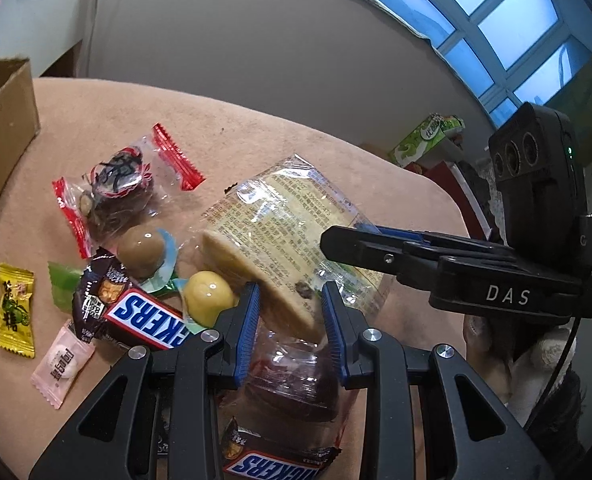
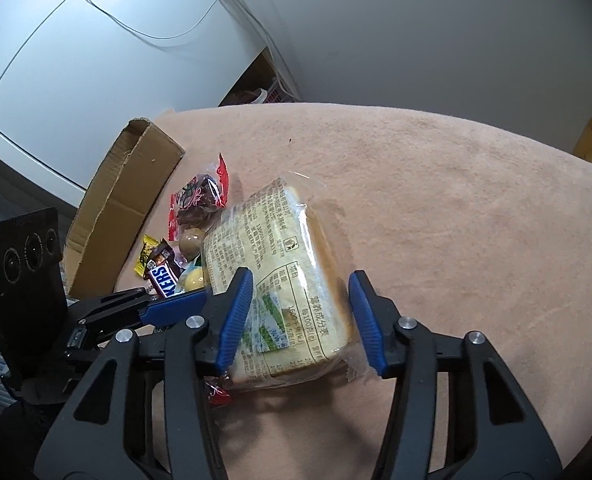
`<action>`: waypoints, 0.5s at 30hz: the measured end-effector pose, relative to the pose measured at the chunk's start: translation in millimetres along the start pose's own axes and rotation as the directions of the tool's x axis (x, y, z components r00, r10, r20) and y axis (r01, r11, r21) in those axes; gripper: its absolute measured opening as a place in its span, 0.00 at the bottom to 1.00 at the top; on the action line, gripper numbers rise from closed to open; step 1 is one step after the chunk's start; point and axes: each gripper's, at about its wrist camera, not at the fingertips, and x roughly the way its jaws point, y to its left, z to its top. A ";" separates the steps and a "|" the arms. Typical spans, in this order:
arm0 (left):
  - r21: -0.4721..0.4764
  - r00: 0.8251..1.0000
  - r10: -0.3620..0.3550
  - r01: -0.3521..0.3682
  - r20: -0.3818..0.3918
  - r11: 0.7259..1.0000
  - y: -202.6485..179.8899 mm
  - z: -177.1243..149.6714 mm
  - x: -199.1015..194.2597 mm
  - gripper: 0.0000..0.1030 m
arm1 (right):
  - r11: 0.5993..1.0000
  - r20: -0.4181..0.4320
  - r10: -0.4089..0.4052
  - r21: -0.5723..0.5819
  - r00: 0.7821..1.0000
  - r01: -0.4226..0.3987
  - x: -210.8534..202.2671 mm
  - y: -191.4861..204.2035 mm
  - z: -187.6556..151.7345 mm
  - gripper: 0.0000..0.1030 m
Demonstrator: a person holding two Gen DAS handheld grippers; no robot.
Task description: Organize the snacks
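I have the wrapped bread slice (image 2: 280,284) between my right gripper (image 2: 301,318) fingers; the left pad touches the wrapper, the right pad stands just beside the crust, so I cannot tell if it is gripped. My left gripper (image 1: 292,320) holds its fingers narrow around that slice's corner and a clear packet of dark snack (image 1: 292,384); whether they pinch it I cannot tell. Left of the bread crowd a Snickers bar (image 1: 144,316), two round sweets, a red-edged packet (image 1: 116,192) and a yellow candy (image 1: 15,310). The cardboard box (image 2: 124,208) stands at the desk's (image 2: 455,220) left edge; the right side lies bare.
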 end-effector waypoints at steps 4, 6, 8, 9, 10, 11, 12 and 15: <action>0.005 1.000 -0.012 0.012 0.000 1.000 -1.5 0.4 1.5 0.29 | 1.000 0.002 -0.008 0.012 1.000 0.008 -2.2 0.3 -1.7 0.51; 0.000 1.000 -0.016 0.016 0.004 1.000 -1.8 0.7 1.9 0.29 | 1.000 0.008 -0.013 0.019 1.000 0.012 -2.3 2.0 -1.8 0.51; -0.002 1.000 -0.022 0.022 0.008 1.000 -2.4 1.1 1.2 0.29 | 1.000 0.013 -0.024 0.018 1.000 0.023 -5.1 3.4 -2.4 0.51; -0.003 1.000 -0.023 0.023 0.012 1.000 -2.6 1.5 0.5 0.29 | 0.999 0.016 -0.028 0.015 0.999 0.028 -7.0 4.6 -2.6 0.51; 0.001 1.000 -0.020 0.020 0.015 1.000 -3.5 1.2 0.2 0.29 | 0.999 0.018 -0.032 0.011 0.999 0.032 -8.4 5.8 -2.6 0.50; 0.002 1.000 -0.011 0.011 0.014 1.000 -3.8 1.1 1.3 0.29 | 0.999 0.016 -0.039 0.004 0.999 0.039 -9.6 6.9 -2.8 0.48; 0.001 1.000 -0.006 0.006 0.010 1.000 -3.8 1.2 3.0 0.29 | 0.999 0.013 -0.047 0.002 0.999 0.047 -9.5 6.8 -2.8 0.47; 0.011 1.000 -0.006 0.006 0.021 1.000 -7.9 2.0 2.4 0.28 | 0.999 0.017 -0.050 0.014 0.999 0.050 -11.3 5.0 -3.4 0.47</action>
